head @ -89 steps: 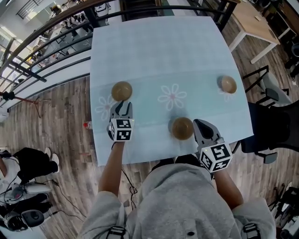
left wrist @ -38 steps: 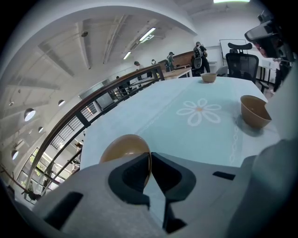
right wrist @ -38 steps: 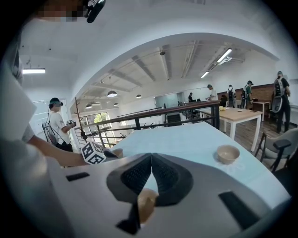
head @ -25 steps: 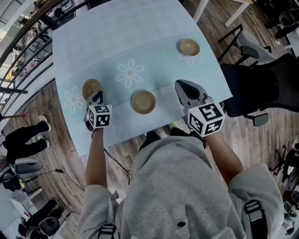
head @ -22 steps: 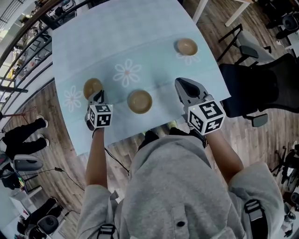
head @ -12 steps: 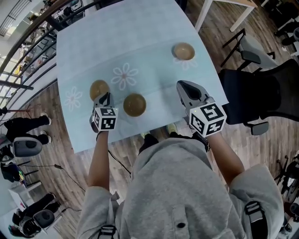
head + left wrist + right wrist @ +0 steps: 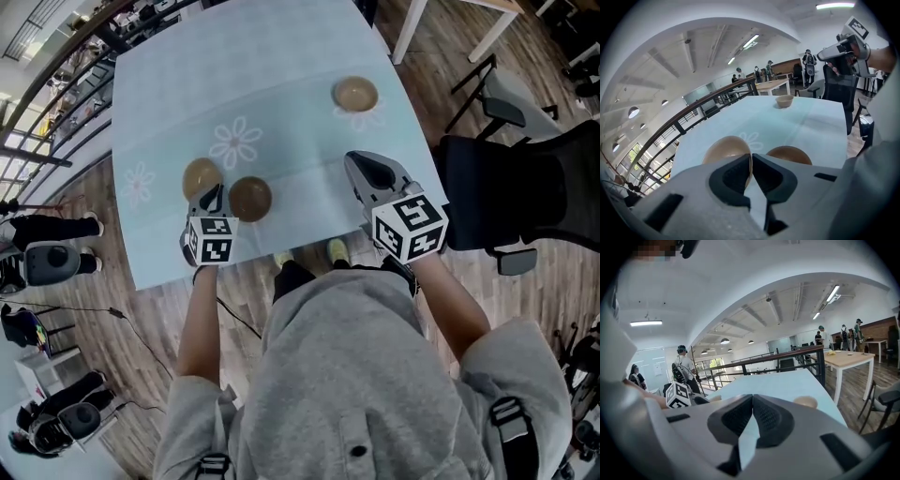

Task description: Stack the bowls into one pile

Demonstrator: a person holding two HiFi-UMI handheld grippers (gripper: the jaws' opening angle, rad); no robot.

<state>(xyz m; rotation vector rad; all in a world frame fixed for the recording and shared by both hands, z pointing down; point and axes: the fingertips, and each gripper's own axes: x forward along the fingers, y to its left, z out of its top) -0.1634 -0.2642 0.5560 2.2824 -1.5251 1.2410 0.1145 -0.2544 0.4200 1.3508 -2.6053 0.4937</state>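
Left bowl [image 7: 200,174] had shifted across the table [image 7: 281,66] over the last few seconds. Earlier it sat well to the left of the printed daisy [image 7: 234,142] in the middle of the cloth, well apart from the middle bowl [image 7: 250,198]. A second ago there was still a clear gap between them, and now it lay just beside the middle bowl, their rims almost meeting. The middle bowl and the far bowl [image 7: 356,94] had kept their places against the print. That suggested the first stacking move was most of the way through its carry. The left bowl probably still had to be raised and set down into the middle one, and the far bowl was untouched. The left claw [image 7: 214,197] was clenched on the near rim of the left bowl, whose thin edge showed pinched between the pads. Whether the bowl rode clear of the cloth or slid on it could not be told. That forearm reached straight out from the body, the claw tilted forward and down over the near edge of the table. The right claw [image 7: 751,400] was closed on nothing, its tips meeting. It hung nearly level over the near right corner, aimed roughly toward the far bowl but well apart from it, elbow bent close to the body.
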